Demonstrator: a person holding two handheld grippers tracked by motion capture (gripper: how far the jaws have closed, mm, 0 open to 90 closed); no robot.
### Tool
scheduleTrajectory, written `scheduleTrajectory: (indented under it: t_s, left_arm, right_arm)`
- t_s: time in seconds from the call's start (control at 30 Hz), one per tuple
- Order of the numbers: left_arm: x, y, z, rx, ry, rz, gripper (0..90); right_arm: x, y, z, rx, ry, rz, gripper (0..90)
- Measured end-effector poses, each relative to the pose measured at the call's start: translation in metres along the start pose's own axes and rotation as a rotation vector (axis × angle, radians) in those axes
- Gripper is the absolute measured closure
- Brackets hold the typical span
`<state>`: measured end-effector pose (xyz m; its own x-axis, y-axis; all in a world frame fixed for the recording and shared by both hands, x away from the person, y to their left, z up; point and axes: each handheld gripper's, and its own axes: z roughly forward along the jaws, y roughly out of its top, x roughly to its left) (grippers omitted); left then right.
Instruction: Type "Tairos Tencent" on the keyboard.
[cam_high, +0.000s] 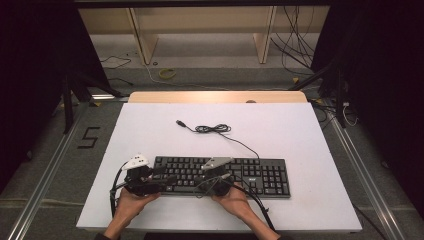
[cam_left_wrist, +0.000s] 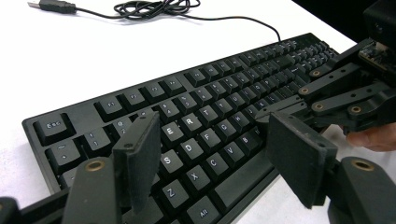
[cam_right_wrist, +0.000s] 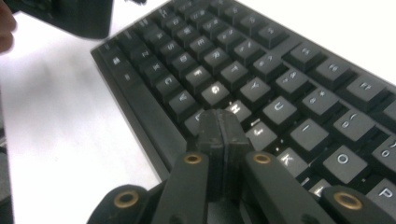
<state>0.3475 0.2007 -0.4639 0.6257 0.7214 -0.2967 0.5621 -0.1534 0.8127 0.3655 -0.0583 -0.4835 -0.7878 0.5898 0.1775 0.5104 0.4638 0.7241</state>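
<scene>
White tabletop (cam_high: 300, 130) carrying a black keyboard (cam_high: 260, 175) at its near edge, USB cable (cam_high: 212, 129) coiled behind. Left hand-held gripper (cam_left_wrist: 212, 156) spread open over S, D, X; right hand-held gripper (cam_right_wrist: 223, 133) pressed shut by H. Legible from close up: Esc, Alt.

Keyboard (cam_high: 222, 175) lay on table (cam_high: 300, 135) before me; its coiled cable (cam_high: 215, 129) behind it; my left gripper (cam_high: 159, 181) over its left end, my right gripper (cam_high: 202, 184) mid-board.
</scene>
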Motion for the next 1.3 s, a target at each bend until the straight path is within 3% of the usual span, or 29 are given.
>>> scheduleTrajectory:
  t_s: [0.2,1.0,1.3]
  left_arm:
    - [0.001,0.0,0.0,-0.001,0.001,0.0,34.9]
    - [0.003,0.0,-0.001,-0.001,0.017,0.001,35.1]
    - [0.002,0.0,-0.001,0.002,0.013,0.002,38.3]
  right_arm:
    - [0.002,-0.002,0.002,-0.007,-0.011,-0.011,90.0]
    - [-0.004,0.002,-0.011,-0.052,0.007,0.033,88.1]
    - [-0.005,0.003,-0.018,-0.078,0.019,0.038,70.3]
